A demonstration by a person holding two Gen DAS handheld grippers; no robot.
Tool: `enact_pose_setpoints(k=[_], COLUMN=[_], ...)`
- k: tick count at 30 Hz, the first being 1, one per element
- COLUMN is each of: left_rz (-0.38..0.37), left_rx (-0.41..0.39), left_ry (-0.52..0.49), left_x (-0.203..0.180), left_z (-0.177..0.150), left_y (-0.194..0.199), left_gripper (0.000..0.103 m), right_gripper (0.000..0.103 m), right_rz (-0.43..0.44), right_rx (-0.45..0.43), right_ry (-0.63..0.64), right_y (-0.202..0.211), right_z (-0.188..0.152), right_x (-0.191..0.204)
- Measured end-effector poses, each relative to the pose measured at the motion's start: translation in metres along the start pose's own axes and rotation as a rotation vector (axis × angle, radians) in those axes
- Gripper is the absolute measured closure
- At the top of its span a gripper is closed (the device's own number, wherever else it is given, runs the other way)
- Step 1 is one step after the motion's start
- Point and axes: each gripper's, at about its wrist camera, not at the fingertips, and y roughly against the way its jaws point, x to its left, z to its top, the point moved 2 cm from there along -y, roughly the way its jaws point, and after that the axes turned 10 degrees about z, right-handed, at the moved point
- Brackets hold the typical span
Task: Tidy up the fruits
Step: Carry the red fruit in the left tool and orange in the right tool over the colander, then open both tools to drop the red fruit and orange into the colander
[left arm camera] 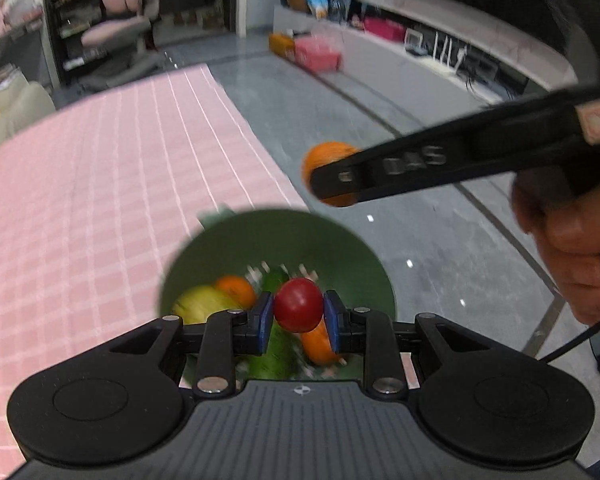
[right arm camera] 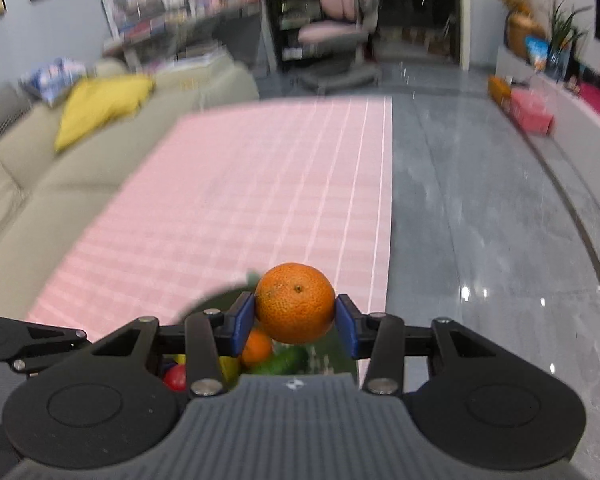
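My left gripper (left arm camera: pixel 299 316) is shut on a small red tomato (left arm camera: pixel 299 305), held just above a green bowl (left arm camera: pixel 284 236). The bowl holds an orange (left arm camera: pixel 236 289), a yellow fruit (left arm camera: pixel 202 305), a green cucumber (left arm camera: pixel 274 354) and another orange piece (left arm camera: pixel 319 344). My right gripper (right arm camera: pixel 295 318) is shut on an orange tangerine (right arm camera: pixel 295 307), over the bowl's dark rim (right arm camera: pixel 204 304). In the left wrist view that tangerine (left arm camera: pixel 326 158) and the right gripper's black finger (left arm camera: pixel 420 164) come in from the right, above the bowl. Under the right gripper lie an orange (right arm camera: pixel 256 347), a cucumber (right arm camera: pixel 280 361) and the red tomato (right arm camera: pixel 176 378).
The bowl stands at the near right corner of a table with a pink checked cloth (left arm camera: pixel 100 200). A grey shiny floor (right arm camera: pixel 480 220) lies to the right. A beige sofa (right arm camera: pixel 28 184) with a yellow cushion runs along the left. A hand (left arm camera: pixel 572 248) holds the right gripper.
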Motion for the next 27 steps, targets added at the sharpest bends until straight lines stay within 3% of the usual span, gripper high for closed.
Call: enact_pose_setpoints(k=[6,15,20,22,23,27], left_rz=[-0.020,-0.002,0.007,0.016,0.023,0.037], left_rx=[0.072,0.143,0.155,0.139,0.123,0.096], left_ry=[0.026,0.015,0.003,0.008,0.009,0.004], left_x=[-0.012,-0.022,-0.020,-0.019,-0.018,-0.014], left_z=[-0.008,-0.024,-0.026,-0.023,-0.023,-0.019], left_y=[-0.029,-0.050,-0.053,-0.050,-0.048,-0.036], left_gripper=[0.073,0.073,0.057,0.038,0.035,0.032], right_gripper=[0.062,0.061,0.060,0.061,0.061,0.061], right_rz=[0.026,0.034,0.023,0.016,0.020,0.027], right_rx=[0.120,0.198,0.226,0.222,0.216,0.193], right_ry=[-0.003,0.009,0.028,0.044,0.047,0.048], right_y=[-0.040,-0.067,-0.079,-0.079,-0.077,-0.069], right_z=[-0.019,-0.035,-0.039,-0.040,-0.039,-0.033], right_x=[-0.017,-0.019,-0.016,-0.014,-0.013,-0.010])
